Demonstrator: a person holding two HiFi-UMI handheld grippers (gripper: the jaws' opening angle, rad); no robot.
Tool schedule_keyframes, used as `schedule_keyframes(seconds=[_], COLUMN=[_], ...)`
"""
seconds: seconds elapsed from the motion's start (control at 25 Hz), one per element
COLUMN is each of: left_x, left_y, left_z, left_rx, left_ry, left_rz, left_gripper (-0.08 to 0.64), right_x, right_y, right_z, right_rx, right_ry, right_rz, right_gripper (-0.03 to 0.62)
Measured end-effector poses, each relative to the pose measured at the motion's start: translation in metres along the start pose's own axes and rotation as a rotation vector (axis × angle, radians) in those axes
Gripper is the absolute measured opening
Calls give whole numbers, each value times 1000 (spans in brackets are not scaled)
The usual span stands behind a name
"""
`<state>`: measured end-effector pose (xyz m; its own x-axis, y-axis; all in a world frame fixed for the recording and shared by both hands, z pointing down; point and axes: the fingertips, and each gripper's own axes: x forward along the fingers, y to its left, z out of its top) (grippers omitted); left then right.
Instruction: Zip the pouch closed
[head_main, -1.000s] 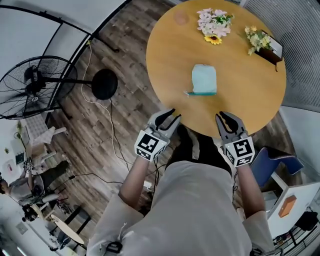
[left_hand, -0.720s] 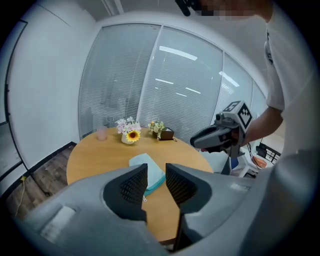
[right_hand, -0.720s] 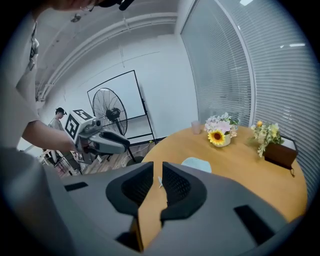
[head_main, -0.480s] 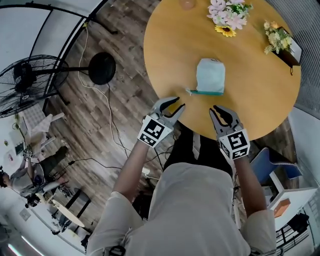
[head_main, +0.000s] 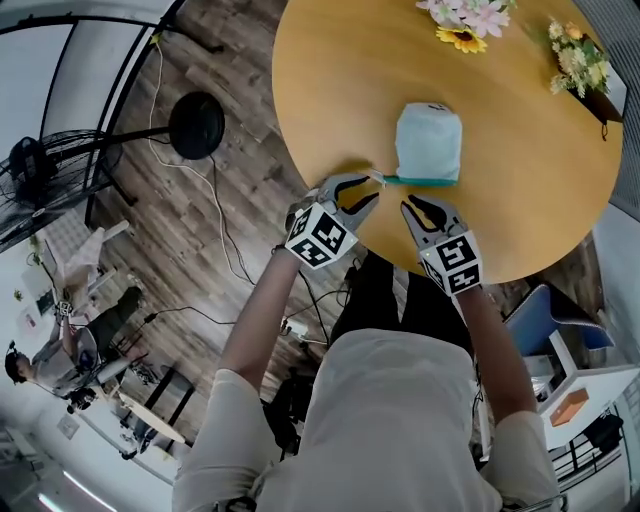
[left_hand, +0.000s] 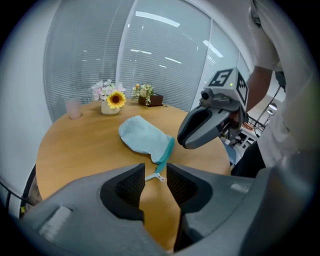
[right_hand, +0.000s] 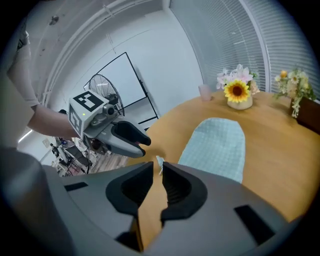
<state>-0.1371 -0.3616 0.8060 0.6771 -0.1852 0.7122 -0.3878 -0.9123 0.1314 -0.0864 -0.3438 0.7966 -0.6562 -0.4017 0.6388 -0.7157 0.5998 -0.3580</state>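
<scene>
Teal pouch lies just beyond the fingers.

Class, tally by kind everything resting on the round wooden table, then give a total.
Light blue fabric pouch with teal zip: 1
Flower arrangements: 2 (sunflower bouquet in a white pot; yellow-white flowers in a dark box)
Pale pink cup: 1
Total: 4

Both arms out in front of the torso, L forearm and R forearm bare. L gripper and R gripper point fwd and down, tips angled in twd each other, close but not touching. Jaws on both are parted w/ just a narrow gap, pads not clamped on anything.
</scene>
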Motion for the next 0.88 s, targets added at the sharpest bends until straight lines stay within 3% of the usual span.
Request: schedule_keyframes(seconds=[0.2, 0.48, 0.56, 0.64, 0.88], left_x=[24, 45, 51, 55, 54], left_y=[10, 5, 8, 9, 0], left_z=[-21, -40, -43, -44, -44], left_rx=[155, 315, 346, 339, 238], left_ry=[103, 208, 222, 221, 193], left_rz=[-28, -152, -155, -157, -191], left_gripper=[124, 124, 69, 32, 23], right_x=[28, 54, 59, 62, 68], right_y=[-2, -2, -4, -6, -2], right_z=[-19, -42, -43, -46, -54], right_rx=[40, 72, 78, 86, 128], right_ry=[44, 110, 112, 117, 127], right_rz=[10, -1, 0, 5, 11], right_gripper=[57, 57, 58, 63, 81])
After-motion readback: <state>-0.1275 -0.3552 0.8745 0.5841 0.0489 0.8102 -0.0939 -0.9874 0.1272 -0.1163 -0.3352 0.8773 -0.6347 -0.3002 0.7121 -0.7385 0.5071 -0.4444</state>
